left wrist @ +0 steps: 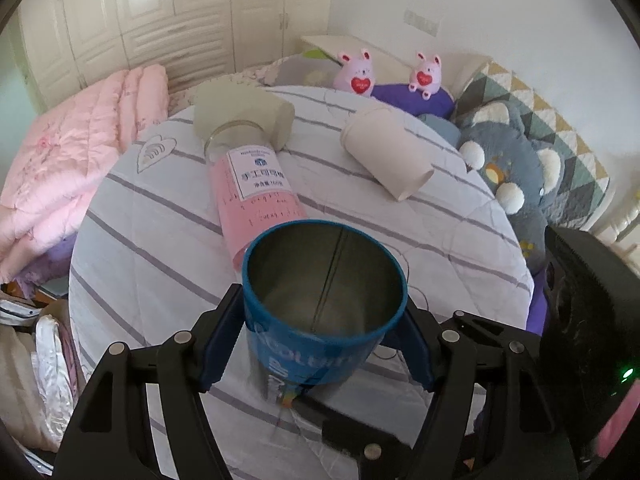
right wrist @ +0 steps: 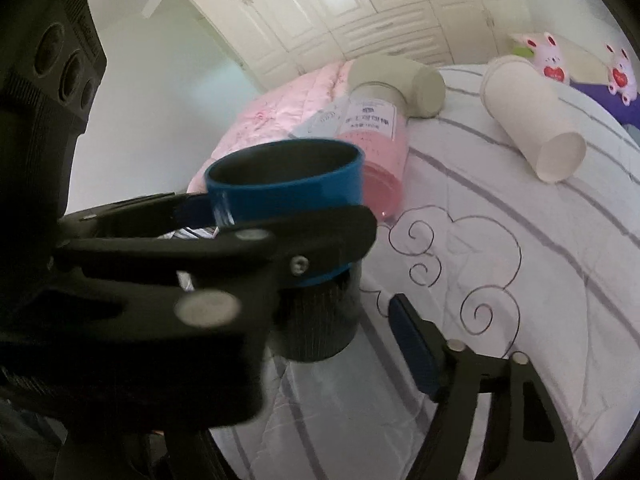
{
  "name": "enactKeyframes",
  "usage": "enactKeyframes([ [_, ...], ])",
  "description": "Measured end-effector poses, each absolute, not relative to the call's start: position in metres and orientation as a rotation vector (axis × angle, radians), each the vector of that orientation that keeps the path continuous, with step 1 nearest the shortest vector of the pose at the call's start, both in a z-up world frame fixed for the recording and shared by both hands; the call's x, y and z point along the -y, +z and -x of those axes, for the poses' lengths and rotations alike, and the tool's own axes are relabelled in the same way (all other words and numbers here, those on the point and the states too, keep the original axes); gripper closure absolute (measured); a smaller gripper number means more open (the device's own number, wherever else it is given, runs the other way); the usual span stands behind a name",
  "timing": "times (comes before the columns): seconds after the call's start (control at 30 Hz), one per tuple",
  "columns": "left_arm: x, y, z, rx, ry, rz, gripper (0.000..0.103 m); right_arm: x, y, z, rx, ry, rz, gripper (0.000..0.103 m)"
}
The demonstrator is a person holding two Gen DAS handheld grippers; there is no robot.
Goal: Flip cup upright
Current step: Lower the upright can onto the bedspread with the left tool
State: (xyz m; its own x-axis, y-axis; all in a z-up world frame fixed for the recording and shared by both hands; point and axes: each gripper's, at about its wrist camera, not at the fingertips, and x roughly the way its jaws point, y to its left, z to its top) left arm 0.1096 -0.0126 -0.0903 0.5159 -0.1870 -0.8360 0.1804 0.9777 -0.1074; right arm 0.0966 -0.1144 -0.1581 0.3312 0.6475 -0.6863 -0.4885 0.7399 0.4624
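A blue metal cup (left wrist: 320, 312) with a grey inside is held mouth-up between the blue pads of my left gripper (left wrist: 320, 344), which is shut on its sides just above the striped bedcover. In the right wrist view the same cup (right wrist: 280, 196) stands upright at left, with the left gripper's black arm (right wrist: 224, 256) across its front. My right gripper shows only one blue finger (right wrist: 412, 344) at the bottom; the other finger is hidden behind the left gripper, and it holds nothing that I can see.
A pink bottle with a beige cap (left wrist: 252, 168) lies on its side beyond the cup. A white paper cup (left wrist: 384, 152) lies on its side to the right. Plush toys (left wrist: 512, 168) and pillows line the far right; a pink quilt (left wrist: 72, 168) is at left.
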Motion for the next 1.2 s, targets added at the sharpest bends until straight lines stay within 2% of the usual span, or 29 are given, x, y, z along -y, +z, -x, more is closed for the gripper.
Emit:
enactKeyframes([
  [0.03, 0.012, -0.090, -0.111, -1.003, -0.219, 0.012, 0.031, 0.114, -0.158, -0.097, -0.974, 0.740, -0.166, 0.034],
  [0.13, 0.010, -0.093, -0.112, -1.006, -0.215, 0.021, 0.032, 0.112, -0.161, -0.097, -0.957, 0.716, -0.104, 0.053],
  [0.17, 0.010, -0.094, -0.112, -1.006, -0.212, 0.020, 0.032, 0.112, -0.163, -0.098, -0.956, 0.709, -0.098, 0.056],
  [1.0, 0.008, -0.102, -0.113, -1.044, -0.231, 0.061, 0.031, 0.109, -0.165, -0.117, -0.965, 0.633, -0.077, 0.054],
  [1.03, 0.008, -0.102, -0.112, -1.044, -0.233, 0.065, 0.031, 0.108, -0.164, -0.118, -0.969, 0.630, -0.075, 0.050],
  [1.07, 0.008, -0.101, -0.112, -1.042, -0.236, 0.069, 0.031, 0.108, -0.163, -0.117, -0.971, 0.623, -0.071, 0.040],
  [1.13, 0.007, -0.098, -0.109, -1.035, -0.239, 0.076, 0.031, 0.110, -0.158, -0.112, -0.960, 0.612, -0.071, 0.034],
  [1.2, 0.007, -0.095, -0.105, -1.023, -0.238, 0.070, 0.031, 0.113, -0.156, -0.112, -0.958, 0.613, -0.077, 0.034],
])
